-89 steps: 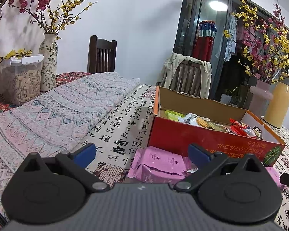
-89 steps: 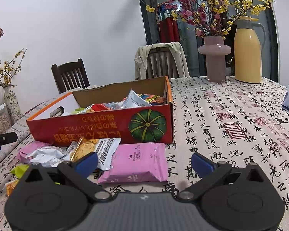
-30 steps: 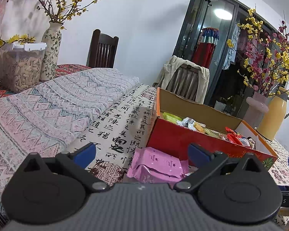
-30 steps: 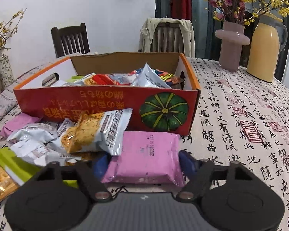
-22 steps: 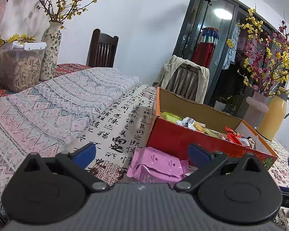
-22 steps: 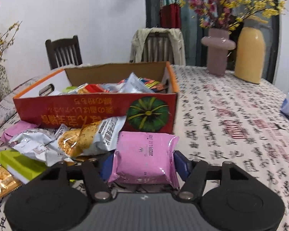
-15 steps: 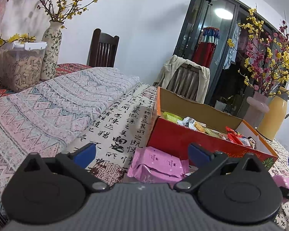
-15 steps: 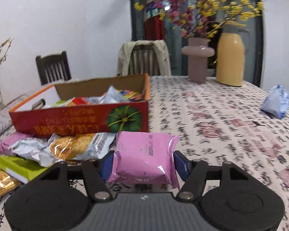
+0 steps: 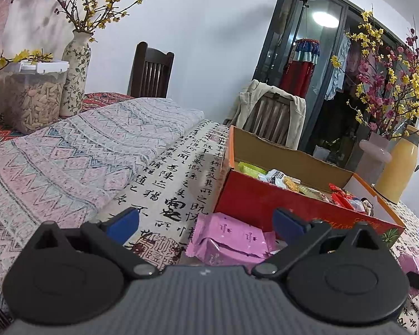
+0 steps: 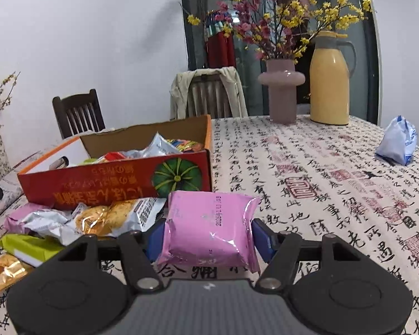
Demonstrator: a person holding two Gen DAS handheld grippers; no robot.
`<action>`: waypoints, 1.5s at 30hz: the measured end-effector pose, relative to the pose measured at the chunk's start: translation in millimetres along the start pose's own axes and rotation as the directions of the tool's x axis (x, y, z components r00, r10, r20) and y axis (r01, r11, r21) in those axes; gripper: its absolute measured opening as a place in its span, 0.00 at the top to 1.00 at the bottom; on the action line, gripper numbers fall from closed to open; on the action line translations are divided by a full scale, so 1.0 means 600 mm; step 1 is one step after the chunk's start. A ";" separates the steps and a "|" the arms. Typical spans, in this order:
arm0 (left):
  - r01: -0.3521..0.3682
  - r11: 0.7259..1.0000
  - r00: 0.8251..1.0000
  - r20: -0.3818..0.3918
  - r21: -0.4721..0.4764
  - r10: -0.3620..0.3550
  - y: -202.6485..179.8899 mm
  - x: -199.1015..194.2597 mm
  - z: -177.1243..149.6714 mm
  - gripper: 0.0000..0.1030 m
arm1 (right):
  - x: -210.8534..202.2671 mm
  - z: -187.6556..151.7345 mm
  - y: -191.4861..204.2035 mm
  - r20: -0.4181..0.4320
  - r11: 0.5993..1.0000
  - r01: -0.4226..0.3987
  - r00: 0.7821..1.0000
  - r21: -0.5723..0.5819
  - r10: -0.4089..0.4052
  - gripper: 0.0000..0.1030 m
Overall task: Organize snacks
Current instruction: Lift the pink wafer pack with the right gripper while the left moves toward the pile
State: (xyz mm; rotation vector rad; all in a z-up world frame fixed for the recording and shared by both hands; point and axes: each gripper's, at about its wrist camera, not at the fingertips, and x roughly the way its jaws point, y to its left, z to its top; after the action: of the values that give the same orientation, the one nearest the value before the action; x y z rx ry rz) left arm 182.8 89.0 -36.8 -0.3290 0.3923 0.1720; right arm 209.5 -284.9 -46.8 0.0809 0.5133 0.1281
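Note:
My right gripper (image 10: 208,237) is shut on a pink snack packet (image 10: 209,229) and holds it above the table, in front of the red cardboard box (image 10: 120,184) that holds several snacks. Loose snacks lie left of it: a yellow-and-white chip bag (image 10: 117,217), a silver packet (image 10: 47,222), a green packet (image 10: 28,247) and a gold one (image 10: 5,272). My left gripper (image 9: 206,224) is open and empty, just short of two pink packets (image 9: 231,240) beside the box (image 9: 265,203).
A pink vase with flowers (image 10: 282,95), a yellow jug (image 10: 331,81) and a blue-white bag (image 10: 398,142) stand on the table's far right. A folded patterned cloth (image 9: 69,150), a jar of nuts (image 9: 33,95) and a vase (image 9: 75,72) are at left. Chairs stand behind.
My right gripper moved in around the pink packet, shut on it and lifted it off the table. The left gripper stayed open and nearly still.

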 end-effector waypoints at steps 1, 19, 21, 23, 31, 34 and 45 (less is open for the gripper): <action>0.000 1.000 1.000 0.001 0.000 0.000 0.000 0.000 0.000 0.00 | 0.000 0.000 0.001 0.000 1.000 -0.003 1.000 0.001 0.003 0.38; -0.024 1.000 1.000 0.001 0.006 0.024 -0.003 0.001 0.001 0.00 | -0.002 -0.004 -0.001 0.013 0.999 -0.045 0.999 0.023 0.045 0.38; -0.027 1.000 1.000 0.000 0.007 0.027 -0.003 0.001 0.001 0.00 | -0.003 -0.005 -0.001 0.014 0.999 -0.048 0.999 0.026 0.048 0.38; -0.030 1.000 1.000 -0.001 0.007 0.030 -0.003 0.001 0.001 0.00 | -0.002 -0.004 -0.001 0.015 0.998 -0.052 0.999 0.028 0.051 0.38; -0.052 0.997 0.998 -0.039 0.056 0.054 -0.014 0.003 0.006 0.00 | -0.004 -0.006 -0.003 0.022 0.998 -0.060 0.998 0.035 0.060 0.38; -0.058 0.993 0.997 -0.044 0.099 0.063 -0.027 -0.010 0.003 0.00 | -0.006 -0.006 -0.003 0.029 0.997 -0.062 0.998 0.036 0.061 0.38; -0.018 0.984 0.994 -0.103 0.178 0.037 -0.070 -0.065 -0.007 0.00 | -0.030 -0.009 -0.010 0.069 0.996 -0.075 0.995 0.047 0.072 0.38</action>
State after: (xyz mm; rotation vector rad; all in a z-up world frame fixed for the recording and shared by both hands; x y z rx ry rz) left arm 155.2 44.4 -13.1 -0.1579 0.5141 0.1461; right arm 191.7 -293.5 -43.5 0.1518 0.4465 0.1845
